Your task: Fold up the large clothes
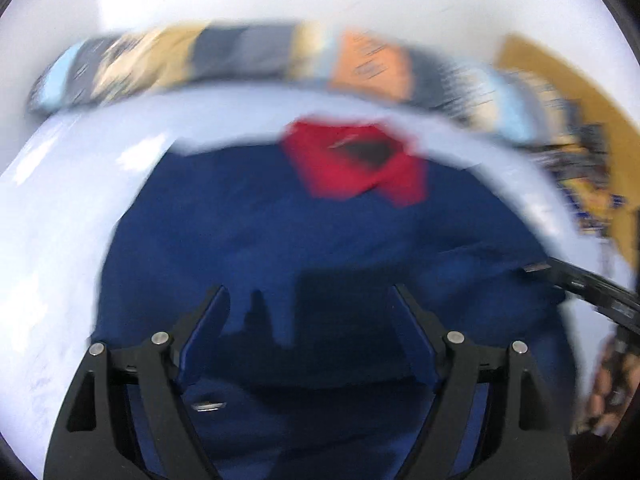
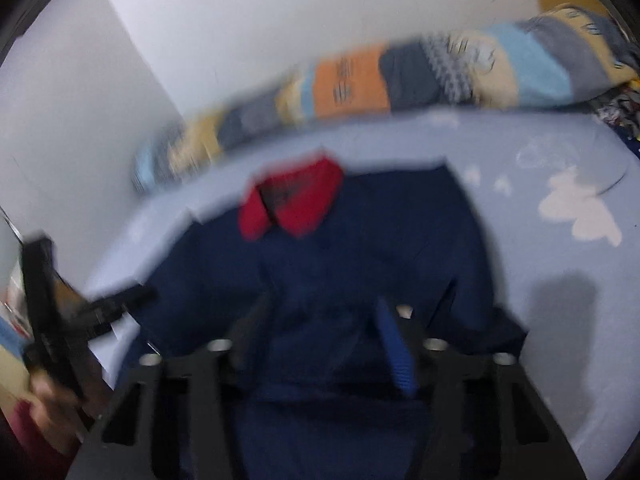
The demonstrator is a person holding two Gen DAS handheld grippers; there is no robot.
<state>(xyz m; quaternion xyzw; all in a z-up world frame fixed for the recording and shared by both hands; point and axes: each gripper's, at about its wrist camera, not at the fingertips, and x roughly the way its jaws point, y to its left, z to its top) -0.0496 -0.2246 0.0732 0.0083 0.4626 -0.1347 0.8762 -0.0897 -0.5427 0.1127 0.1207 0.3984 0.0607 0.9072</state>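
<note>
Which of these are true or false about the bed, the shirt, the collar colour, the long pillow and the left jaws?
1. The navy shirt lies on a light blue bedsheet. True.
2. Its collar is yellow. False: it is red.
3. The patchwork pillow lies along the wall, beyond the collar. True.
4. The left gripper is shut on the shirt. False: its jaws stand apart over the cloth.

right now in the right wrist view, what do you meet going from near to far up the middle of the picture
right gripper → navy shirt → red collar → pale blue bedsheet → patchwork bolster → white wall
</note>
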